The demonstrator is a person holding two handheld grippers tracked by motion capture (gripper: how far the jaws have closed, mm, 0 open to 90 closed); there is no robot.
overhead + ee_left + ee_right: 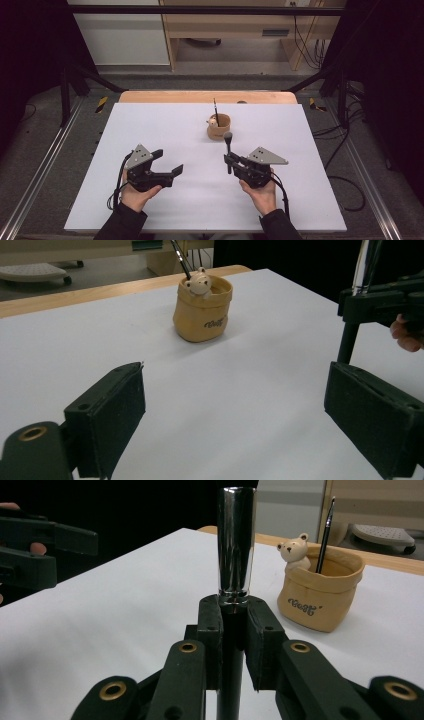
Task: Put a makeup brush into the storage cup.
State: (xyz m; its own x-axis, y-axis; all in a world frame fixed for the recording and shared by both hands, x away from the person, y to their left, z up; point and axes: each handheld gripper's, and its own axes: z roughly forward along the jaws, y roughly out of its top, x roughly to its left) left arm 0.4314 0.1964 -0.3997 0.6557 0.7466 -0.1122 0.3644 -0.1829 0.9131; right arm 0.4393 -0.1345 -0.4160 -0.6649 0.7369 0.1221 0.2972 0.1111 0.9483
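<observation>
Brush (pixel 228 150) clamped in right gripper (pixel 230 161), upright, at 5 o'clock of pot (pixel 219 127) — light, stiff, ferrule slick; best held on matte handle. Left gripper (pixel 169 163) released, empty.

White table top (pixel 165 125) lying over a wooden board (pixel 150 96), tan pot (pixel 219 127) sitting on it just ahead of the right gripper (pixel 229 159), farther ahead and to the right of the left gripper (pixel 168 162), the pot standing upright
</observation>
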